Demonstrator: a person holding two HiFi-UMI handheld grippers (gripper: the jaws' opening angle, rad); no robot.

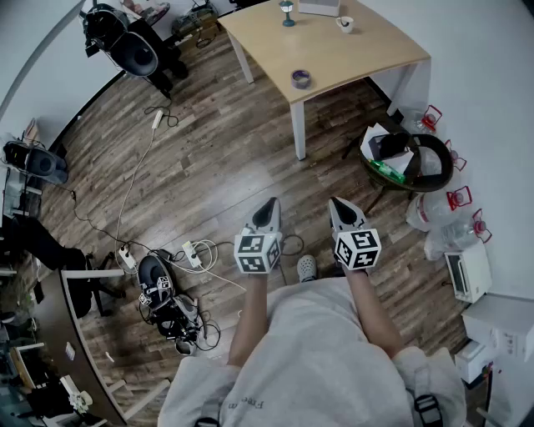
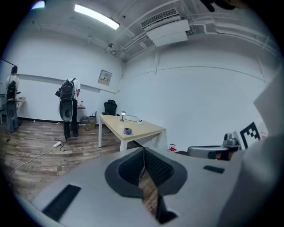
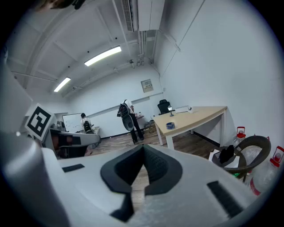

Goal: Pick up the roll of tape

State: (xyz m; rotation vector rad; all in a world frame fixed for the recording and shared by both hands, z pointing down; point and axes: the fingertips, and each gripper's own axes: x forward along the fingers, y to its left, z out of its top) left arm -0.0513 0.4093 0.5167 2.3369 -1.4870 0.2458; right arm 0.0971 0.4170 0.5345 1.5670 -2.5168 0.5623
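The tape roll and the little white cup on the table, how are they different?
The tape roll is dark bluish, while the white cup is pale. The tape roll lies flat as a ring near the closer corner of the table; the white cup sits towards the far edge. Both rest on the same table, with nothing touching them.

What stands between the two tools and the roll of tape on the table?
Nothing visible. Only bare wooden floor lies between the left tool, the right tool and the table; the roll of tape sits alone near its front corner.
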